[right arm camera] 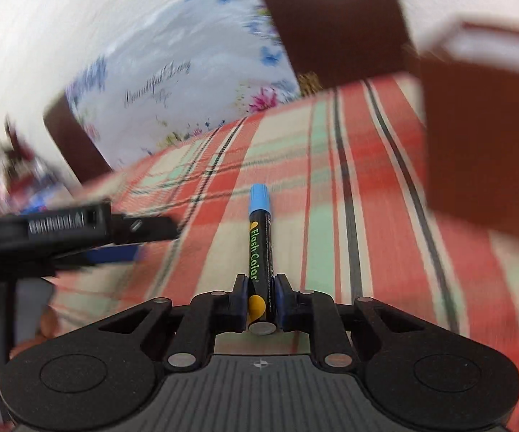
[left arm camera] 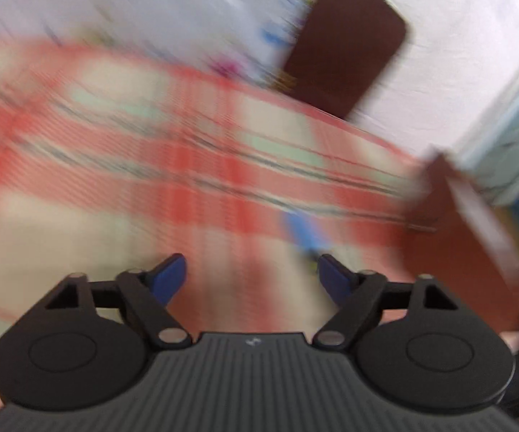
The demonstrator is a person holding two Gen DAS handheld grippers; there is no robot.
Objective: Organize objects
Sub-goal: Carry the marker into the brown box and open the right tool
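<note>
Right wrist view — marker clamped between right tongs, cap forward.

Bright, even daylight is filling both views, with no hard shadows or glare. Heavy motion blur is smearing the left wrist view's plaid cloth and floral pillow. The right wrist view is staying sharper centrally, while fisheye distortion is bending its blurred edges.

Left gripper, jaws apart and empty, above a blurred red plaid cloth; a blue object, too smeared to identify, near its right fingertip.
</note>
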